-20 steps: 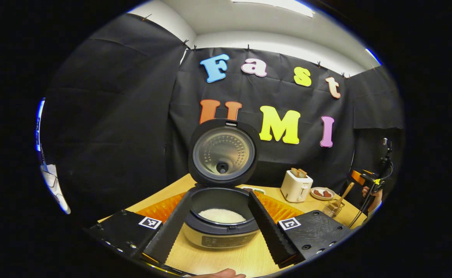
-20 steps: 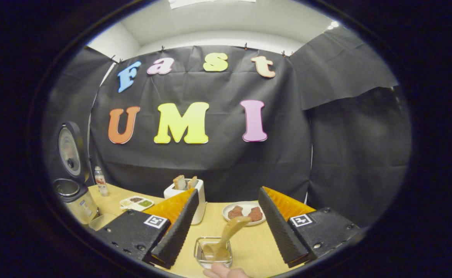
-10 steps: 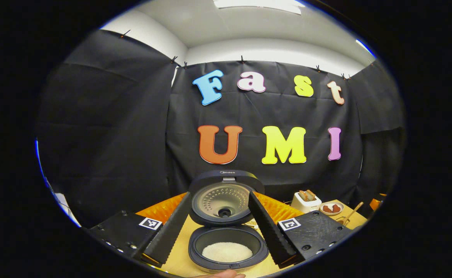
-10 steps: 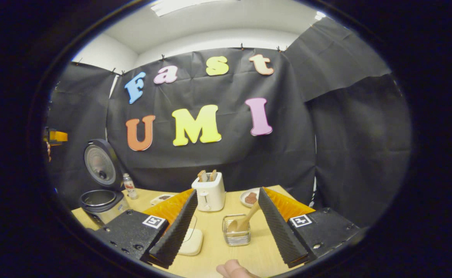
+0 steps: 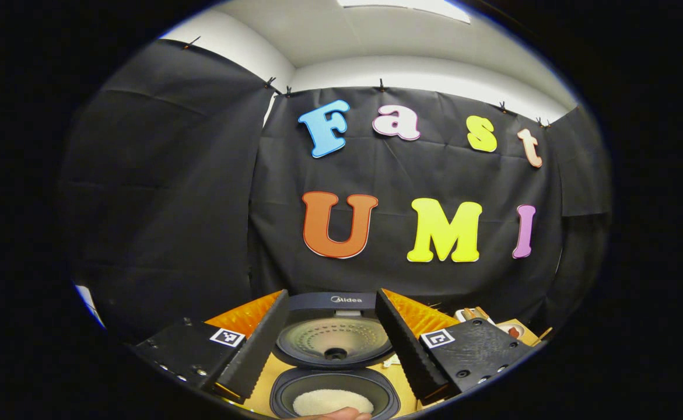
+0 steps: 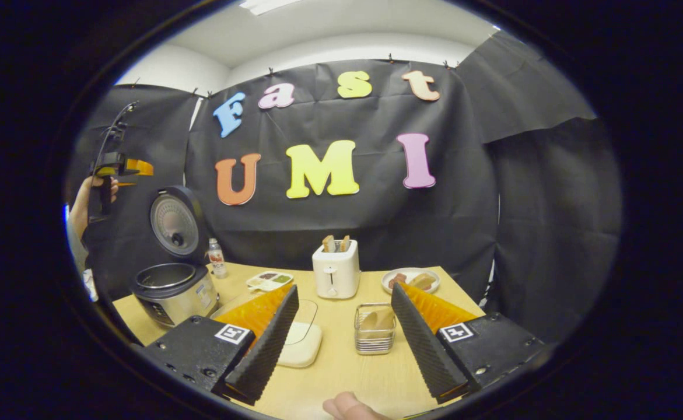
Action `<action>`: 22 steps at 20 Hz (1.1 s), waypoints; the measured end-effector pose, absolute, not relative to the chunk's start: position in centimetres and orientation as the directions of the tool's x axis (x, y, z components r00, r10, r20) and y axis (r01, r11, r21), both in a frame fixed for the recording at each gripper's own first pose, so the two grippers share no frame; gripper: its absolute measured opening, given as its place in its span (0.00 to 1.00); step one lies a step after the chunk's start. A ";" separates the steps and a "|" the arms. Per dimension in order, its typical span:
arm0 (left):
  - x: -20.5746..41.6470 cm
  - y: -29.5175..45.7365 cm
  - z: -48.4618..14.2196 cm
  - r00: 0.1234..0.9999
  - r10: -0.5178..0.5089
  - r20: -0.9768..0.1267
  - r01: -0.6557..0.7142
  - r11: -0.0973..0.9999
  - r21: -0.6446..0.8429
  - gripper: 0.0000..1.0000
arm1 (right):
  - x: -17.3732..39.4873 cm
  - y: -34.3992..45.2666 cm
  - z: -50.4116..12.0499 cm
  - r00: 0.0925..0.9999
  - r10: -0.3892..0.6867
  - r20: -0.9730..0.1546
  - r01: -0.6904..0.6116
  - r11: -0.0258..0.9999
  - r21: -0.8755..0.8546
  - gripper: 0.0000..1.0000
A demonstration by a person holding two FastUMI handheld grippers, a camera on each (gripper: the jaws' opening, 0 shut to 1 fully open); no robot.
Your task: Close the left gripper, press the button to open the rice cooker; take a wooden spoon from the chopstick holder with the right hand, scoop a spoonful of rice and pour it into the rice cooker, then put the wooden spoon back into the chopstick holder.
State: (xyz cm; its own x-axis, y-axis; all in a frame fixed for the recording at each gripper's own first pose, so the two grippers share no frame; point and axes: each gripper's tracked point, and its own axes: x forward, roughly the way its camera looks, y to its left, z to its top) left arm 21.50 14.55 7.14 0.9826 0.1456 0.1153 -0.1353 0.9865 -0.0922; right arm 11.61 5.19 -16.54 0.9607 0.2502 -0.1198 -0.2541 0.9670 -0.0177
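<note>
Rice cooker (image 6: 175, 286) lid up, lower left; wooden spoon (image 6: 376, 319) apparently back in chopstick holder (image 6: 374, 338); both grippers wide, empty.

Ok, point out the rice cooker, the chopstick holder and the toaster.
rice cooker (image 6: 175, 294): right gripper view, on its metal body.
chopstick holder (image 6: 374, 341): right gripper view, on its front wall.
toaster (image 6: 336, 274): right gripper view, on its white front.

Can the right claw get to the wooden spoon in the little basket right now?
Probably yes. The right claw is open and holds nothing, and the wooden spoon stands in the chopstick holder just ahead, between its fingers. Only bare table lies between, and the toaster stands farther back.
</note>
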 end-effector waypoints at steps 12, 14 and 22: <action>32.9 16.1 5.3 0.987 0.159 0.022 -0.154 0.976 -0.157 0.96 | 11.9 5.1 -17.7 0.956 0.266 -0.121 -0.263 0.964 0.040 1.00; 33.5 16.8 4.6 0.987 0.156 -0.029 -0.159 0.969 -0.187 0.86 | 11.0 4.6 -16.3 0.963 0.255 -0.089 -0.254 0.967 0.022 1.00; 28.4 15.9 2.4 0.980 0.144 -0.135 -0.163 0.976 -0.145 0.98 | 6.0 3.9 -15.0 0.966 0.247 -0.081 -0.247 0.969 0.003 1.00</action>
